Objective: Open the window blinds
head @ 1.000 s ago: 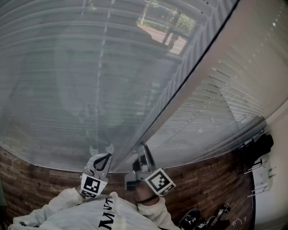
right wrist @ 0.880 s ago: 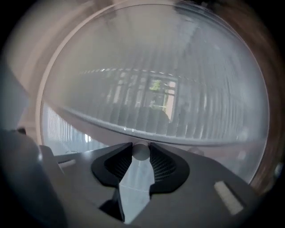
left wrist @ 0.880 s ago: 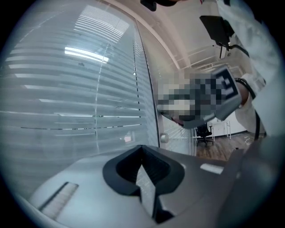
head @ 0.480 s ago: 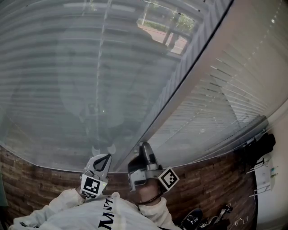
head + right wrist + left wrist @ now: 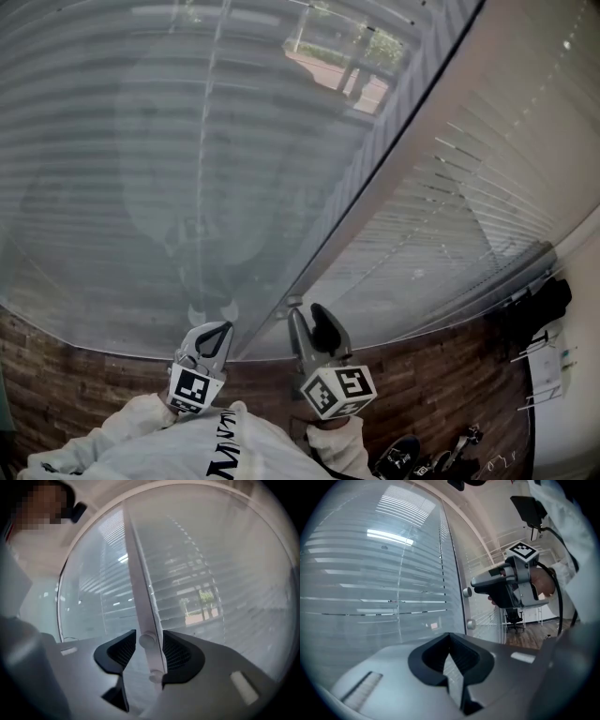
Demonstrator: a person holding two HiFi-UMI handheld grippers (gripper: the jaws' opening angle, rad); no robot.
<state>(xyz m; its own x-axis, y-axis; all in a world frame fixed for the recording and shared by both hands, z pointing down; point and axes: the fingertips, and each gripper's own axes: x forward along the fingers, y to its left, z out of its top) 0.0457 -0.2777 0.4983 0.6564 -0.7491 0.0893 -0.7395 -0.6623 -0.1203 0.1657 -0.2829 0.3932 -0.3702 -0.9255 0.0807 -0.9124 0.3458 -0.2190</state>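
Grey slatted blinds (image 5: 187, 169) hang behind glass on the left pane, and the street shows through them. A white frame post (image 5: 140, 597) carries two round knobs. My right gripper (image 5: 149, 638) points level at the post with the upper knob (image 5: 146, 641) between its jaws. Those jaws have just been opening, and the pads stand apart from the knob. In the head view the right gripper (image 5: 307, 315) sits just below the knob (image 5: 293, 302). My left gripper (image 5: 221, 328) hovers to its left, shut and holding nothing. The left gripper view shows the right gripper (image 5: 480, 582) at the post.
A second pane with white blinds (image 5: 487, 187) runs off to the right. Brick-patterned floor (image 5: 75, 375) lies below the window. A white stand with cables (image 5: 548, 366) is at the far right, and an office chair (image 5: 513, 618) stands deeper in the room.
The right gripper has rolled, so its marker cube swung from the right side to underneath, and its jaws now stand wider. The left gripper has stayed put.
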